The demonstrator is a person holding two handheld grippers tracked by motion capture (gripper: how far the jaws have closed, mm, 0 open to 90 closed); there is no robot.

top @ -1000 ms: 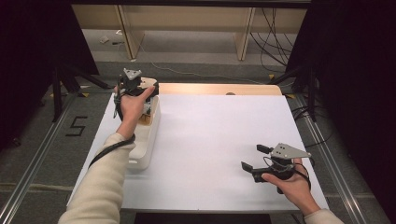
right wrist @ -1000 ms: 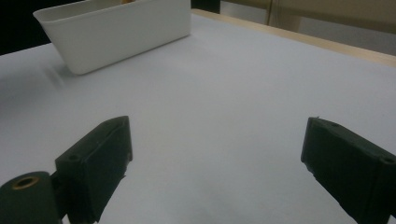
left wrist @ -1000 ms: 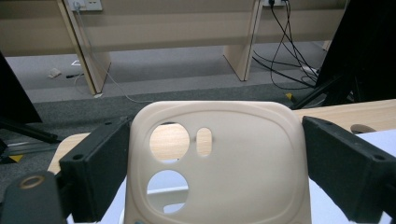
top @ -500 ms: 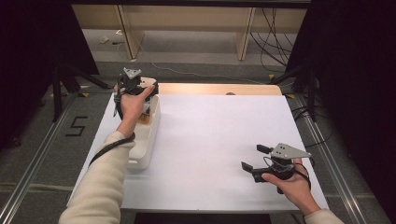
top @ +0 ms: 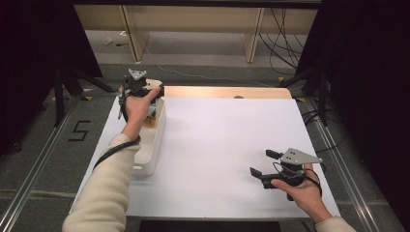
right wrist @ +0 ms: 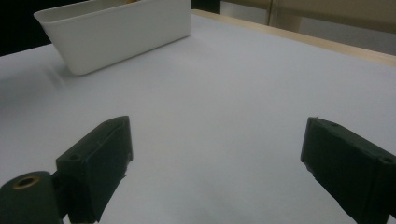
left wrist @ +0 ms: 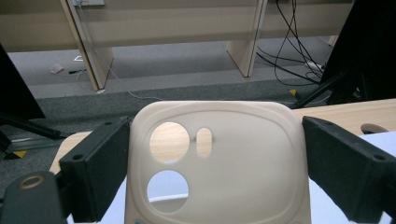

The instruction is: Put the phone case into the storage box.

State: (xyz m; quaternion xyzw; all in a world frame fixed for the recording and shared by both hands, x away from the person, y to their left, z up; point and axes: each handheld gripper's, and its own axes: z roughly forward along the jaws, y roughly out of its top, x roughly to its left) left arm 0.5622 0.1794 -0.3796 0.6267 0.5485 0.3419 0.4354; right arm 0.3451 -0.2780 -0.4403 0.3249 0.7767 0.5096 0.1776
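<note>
A cream phone case (left wrist: 243, 158) with round camera cutouts stands upright between the jaws of my left gripper (left wrist: 217, 135), which is shut on its two sides. In the high view that left gripper (top: 145, 89) is held above the far end of a white bin (top: 153, 145), with the case (top: 154, 83) at its tip. My right gripper (top: 262, 163) rests low over the white table near the front right. Its jaws are wide apart with nothing between them. In its own view the right gripper (right wrist: 217, 128) looks across the bare sheet toward the bin (right wrist: 116, 37).
The bin lies along the table's left side and holds something brownish at its far end (top: 151, 118). A wooden strip (top: 227, 92) runs along the table's far edge. Cables (top: 285, 29) and shelf legs stand on the floor beyond.
</note>
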